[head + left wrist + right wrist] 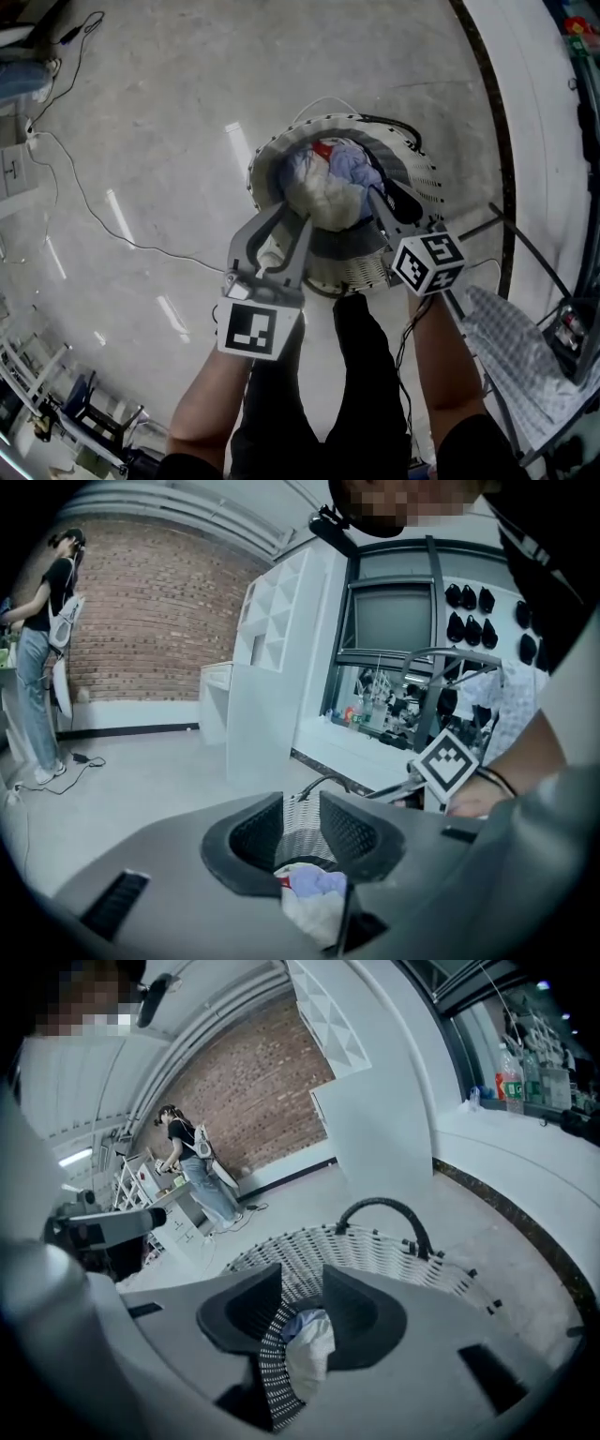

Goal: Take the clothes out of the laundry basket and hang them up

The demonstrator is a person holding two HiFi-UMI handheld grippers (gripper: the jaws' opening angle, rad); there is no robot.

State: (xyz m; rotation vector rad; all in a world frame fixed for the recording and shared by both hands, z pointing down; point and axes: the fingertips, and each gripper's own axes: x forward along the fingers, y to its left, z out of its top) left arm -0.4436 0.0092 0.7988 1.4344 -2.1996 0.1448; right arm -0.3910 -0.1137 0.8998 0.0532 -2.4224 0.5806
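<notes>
A round white woven laundry basket stands on the grey floor just in front of the person's legs. It holds a heap of clothes: white, pale blue and a bit of red. My left gripper hangs over the basket's near left rim, open, with nothing between its pads. My right gripper is over the near right rim, also open and empty. In the left gripper view the weave and the clothes show through the gap in the left gripper. The right gripper frames the basket and the white cloth.
A checked cloth hangs on a dark metal rack at the right. A thin cable trails over the floor at the left. A person stands far off by a brick wall. White shelving and a raised white ledge lie beyond the basket.
</notes>
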